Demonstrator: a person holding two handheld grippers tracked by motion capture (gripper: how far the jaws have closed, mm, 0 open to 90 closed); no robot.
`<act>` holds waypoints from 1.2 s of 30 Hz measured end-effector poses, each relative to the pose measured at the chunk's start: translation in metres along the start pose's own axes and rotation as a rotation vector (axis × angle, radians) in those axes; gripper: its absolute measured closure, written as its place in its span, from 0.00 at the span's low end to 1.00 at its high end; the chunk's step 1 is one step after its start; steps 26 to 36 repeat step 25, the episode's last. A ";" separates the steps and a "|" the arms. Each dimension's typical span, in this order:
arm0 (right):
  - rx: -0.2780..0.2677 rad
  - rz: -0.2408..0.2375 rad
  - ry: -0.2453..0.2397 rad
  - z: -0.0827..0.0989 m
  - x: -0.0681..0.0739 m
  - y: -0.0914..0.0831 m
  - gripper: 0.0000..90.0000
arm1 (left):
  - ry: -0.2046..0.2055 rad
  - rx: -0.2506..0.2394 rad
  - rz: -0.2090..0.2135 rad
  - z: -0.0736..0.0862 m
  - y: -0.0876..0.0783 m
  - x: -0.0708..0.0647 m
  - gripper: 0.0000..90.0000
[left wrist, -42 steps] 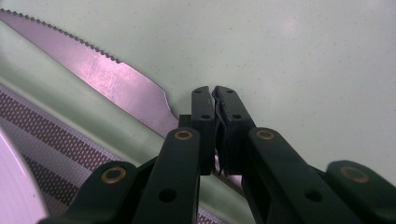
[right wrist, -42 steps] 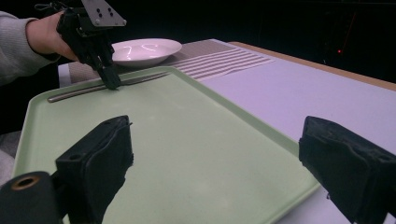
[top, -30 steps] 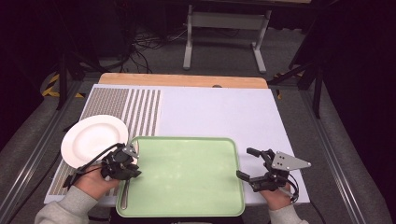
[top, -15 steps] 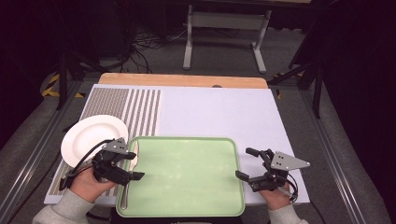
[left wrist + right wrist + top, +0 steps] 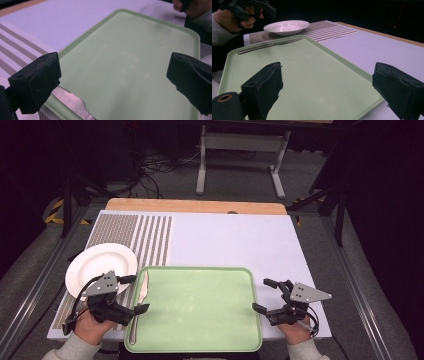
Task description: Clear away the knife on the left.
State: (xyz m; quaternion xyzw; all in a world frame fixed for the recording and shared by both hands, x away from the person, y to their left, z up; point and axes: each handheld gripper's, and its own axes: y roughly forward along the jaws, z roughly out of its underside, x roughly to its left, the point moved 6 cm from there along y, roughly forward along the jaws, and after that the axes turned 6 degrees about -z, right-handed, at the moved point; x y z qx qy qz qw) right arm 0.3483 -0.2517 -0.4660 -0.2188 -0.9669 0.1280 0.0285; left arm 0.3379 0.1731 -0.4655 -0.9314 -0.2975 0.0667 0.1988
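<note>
A pale green tray (image 5: 200,307) lies on the counter (image 5: 235,240) in front of the person, with a table knife (image 5: 139,306) resting along its rim at nine o'clock and a white plate (image 5: 99,265) just beyond that corner, at about ten o'clock from the tray's middle. The left gripper (image 5: 131,295) hovers at the tray's nine o'clock edge with its fingers (image 5: 37,78) spread wide and nothing between them; in the left gripper view the knife's serrated blade lies just below and beside the near finger. The right gripper (image 5: 265,296) waits at three o'clock, its fingers (image 5: 265,87) likewise wide apart and empty, pointed across the tray. The work in hand looks to be the knife, with the left gripper placed to take it. To do it well, the hand would likely need to drop lower and turn so the fingers straddle the thin handle rather than the blade, closing squarely across its narrow sides, since flat polished metal on a raised rim may slip or tip off either way. The right gripper is best kept clear at its edge. No brand, label or writing can be read on the tray, the plate or the knife.
</note>
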 end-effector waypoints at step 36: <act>0.003 0.020 0.020 0.012 0.000 0.002 0.10 | -0.067 -0.250 -0.045 0.036 -0.021 0.017 0.00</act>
